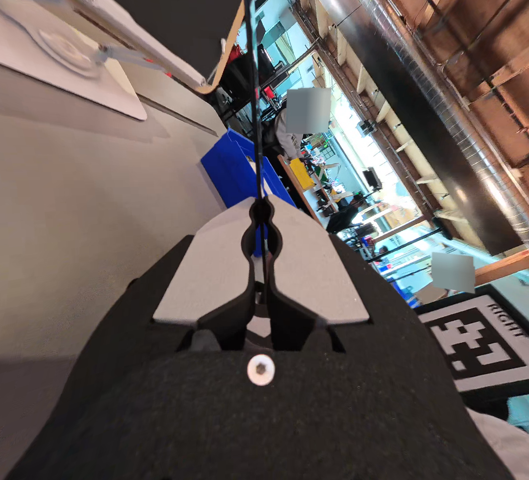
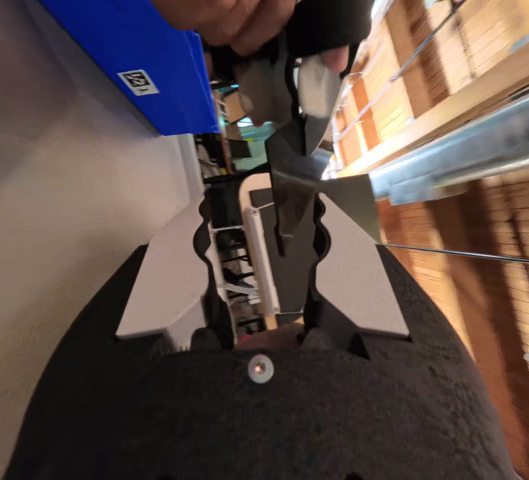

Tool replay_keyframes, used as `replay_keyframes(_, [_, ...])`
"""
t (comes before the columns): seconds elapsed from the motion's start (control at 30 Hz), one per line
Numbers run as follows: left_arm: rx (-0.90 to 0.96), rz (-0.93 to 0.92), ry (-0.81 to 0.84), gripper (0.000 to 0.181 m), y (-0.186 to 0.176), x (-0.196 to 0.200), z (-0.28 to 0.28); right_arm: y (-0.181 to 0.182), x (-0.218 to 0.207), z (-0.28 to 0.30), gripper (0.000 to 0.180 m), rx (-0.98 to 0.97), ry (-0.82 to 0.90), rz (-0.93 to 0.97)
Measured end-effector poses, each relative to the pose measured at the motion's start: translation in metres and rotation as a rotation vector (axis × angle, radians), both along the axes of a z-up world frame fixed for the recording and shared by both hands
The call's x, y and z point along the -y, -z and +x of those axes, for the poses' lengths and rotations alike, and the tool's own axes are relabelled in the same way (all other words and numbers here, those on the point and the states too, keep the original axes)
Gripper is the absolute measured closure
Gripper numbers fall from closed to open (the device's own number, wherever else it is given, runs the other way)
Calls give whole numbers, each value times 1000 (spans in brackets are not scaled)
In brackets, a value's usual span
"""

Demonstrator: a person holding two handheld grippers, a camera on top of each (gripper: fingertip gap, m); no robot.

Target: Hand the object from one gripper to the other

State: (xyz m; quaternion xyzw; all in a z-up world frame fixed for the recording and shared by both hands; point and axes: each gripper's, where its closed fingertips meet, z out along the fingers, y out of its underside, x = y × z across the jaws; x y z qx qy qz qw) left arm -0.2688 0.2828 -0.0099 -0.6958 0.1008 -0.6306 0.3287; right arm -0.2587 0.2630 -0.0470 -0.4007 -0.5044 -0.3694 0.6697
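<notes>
The left gripper point(image 1: 261, 203) pinches a thin, glossy black sheet point(image 1: 252, 65) edge-on. The right gripper point(image 2: 261, 208), fingers spread, brackets the sheet's lower tip point(image 2: 289, 208). A blue bin point(image 2: 114, 37) bears a coded sticker.

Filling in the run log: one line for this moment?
left gripper: shut on thin black sheet | right gripper: open around its free end | transfer: pending

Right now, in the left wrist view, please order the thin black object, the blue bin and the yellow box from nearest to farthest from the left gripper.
1. Thin black object: clamped in the left gripper, running up from its tips.
2. Blue bin: just past the tips, slightly left.
3. Yellow box: beyond the bin, to the right.
</notes>
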Motion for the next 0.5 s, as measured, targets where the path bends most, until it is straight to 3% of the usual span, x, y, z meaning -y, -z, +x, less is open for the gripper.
replay_keyframes(0.1, [27,-64,51,180,0,14,12,-13,-4,3,125,16,63,93])
replay_keyframes(0.17, [20,-97,51,180,3,18,17,-28,0,8,171,-5,85,209])
replay_keyframes(0.2, [12,-102,46,180,5,18,18,-31,2,10,178,13,91,239])
replay_keyframes(0.43, [-15,-4,65,178,4,20,23,-32,6,15,178,70,93,289])
replay_keyframes(0.5, [-73,74,15,167,3,12,17,-32,5,17,178,80,106,296])
